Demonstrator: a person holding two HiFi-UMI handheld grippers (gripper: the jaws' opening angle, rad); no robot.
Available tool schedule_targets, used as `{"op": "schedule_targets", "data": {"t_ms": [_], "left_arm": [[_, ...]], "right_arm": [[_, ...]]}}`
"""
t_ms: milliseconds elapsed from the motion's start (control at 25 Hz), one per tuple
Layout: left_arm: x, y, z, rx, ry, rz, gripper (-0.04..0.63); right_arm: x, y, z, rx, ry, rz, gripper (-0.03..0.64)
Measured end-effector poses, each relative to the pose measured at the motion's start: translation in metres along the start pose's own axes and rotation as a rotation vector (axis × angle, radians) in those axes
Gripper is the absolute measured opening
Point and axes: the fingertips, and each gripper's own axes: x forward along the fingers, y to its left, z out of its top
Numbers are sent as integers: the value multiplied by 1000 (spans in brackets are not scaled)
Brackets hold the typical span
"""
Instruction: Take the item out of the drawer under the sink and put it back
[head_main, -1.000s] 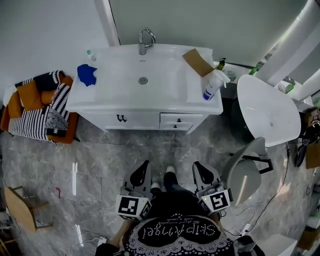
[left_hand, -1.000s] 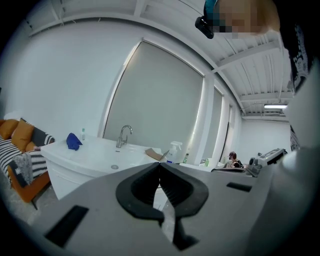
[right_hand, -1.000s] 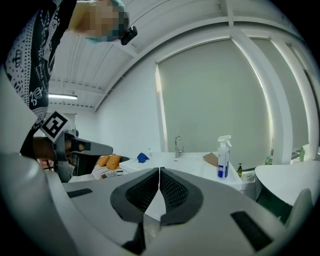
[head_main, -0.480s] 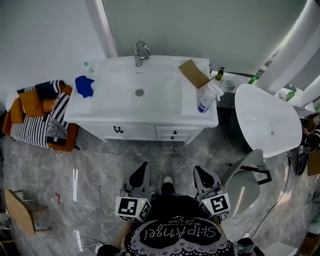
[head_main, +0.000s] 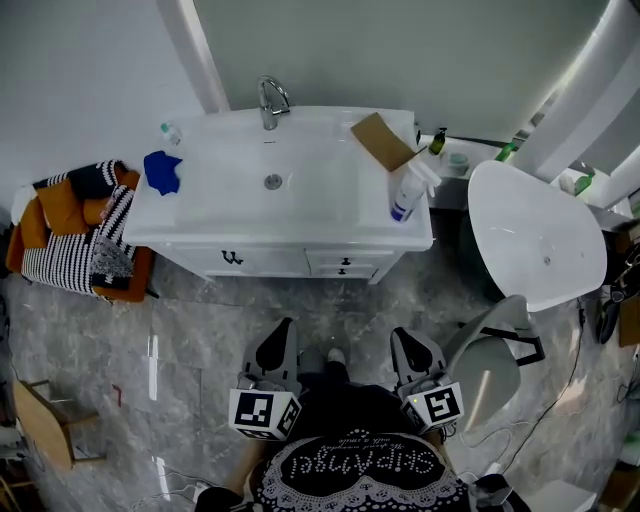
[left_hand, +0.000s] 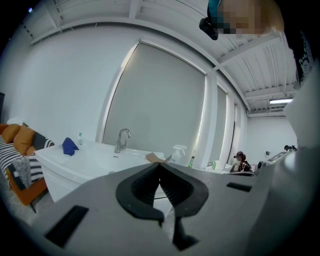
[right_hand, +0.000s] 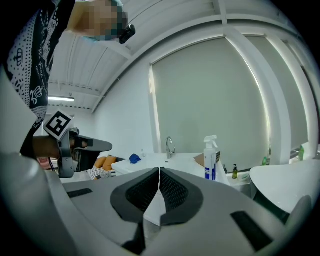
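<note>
— Where does the faucet (head_main: 268, 100) stand?
— At the sink's (head_main: 230, 205) twelve o'clock. The cloth (head_main: 161, 170) lies at nine, the spray bottle (head_main: 407, 193) at three, the cardboard (head_main: 380, 140) behind it.
— And the drawer (head_main: 344, 264)?
— Under the sink, toward five o'clock. The round table (head_main: 535, 235) stands beyond, at three.

Items in view, as I count them from the remote station: two grippers, namely the left gripper (head_main: 284, 328) and the right gripper (head_main: 401, 336); one sink (head_main: 300, 226) with one tap (head_main: 268, 102); one spray bottle (head_main: 404, 196); one blue cloth (head_main: 160, 171); one cardboard piece (head_main: 380, 141); one small clear bottle (head_main: 170, 132); one dark pump bottle (head_main: 437, 141); one round white table (head_main: 535, 240); one chair (head_main: 490, 352).
</note>
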Motion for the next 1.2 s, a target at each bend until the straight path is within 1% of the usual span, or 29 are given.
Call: {"op": "schedule_targets", "data": {"t_ms": [160,320,440,560,640,720,880,1200], "left_arm": [[4,0,-4,-14,5,-7,5],[14,5,-8,-11,37,-25,5],[26,12,-6,-8,53,-40,5],[38,22,1,-13,48,-60,5],[46,28,9,-16,41,-76,5],[54,36,16,-20,39,-90,5],[68,57,30,-13,43,-108,5],[85,85,36,-17,36,-156,5]], "right_arm": [[3,-3,0,0,6,-6,20],[11,-5,1,-3,21,-17,20],[22,-12,3,-29,16,-34,20],[37,-12,7,-42,14,-37,20],[49,-9,12,-32,18,-40,20],[62,-3,18,-18,30,-37,20],[83,2,24,-25,54,-44,20],[108,8,21,-43,61,-66,20]]}}
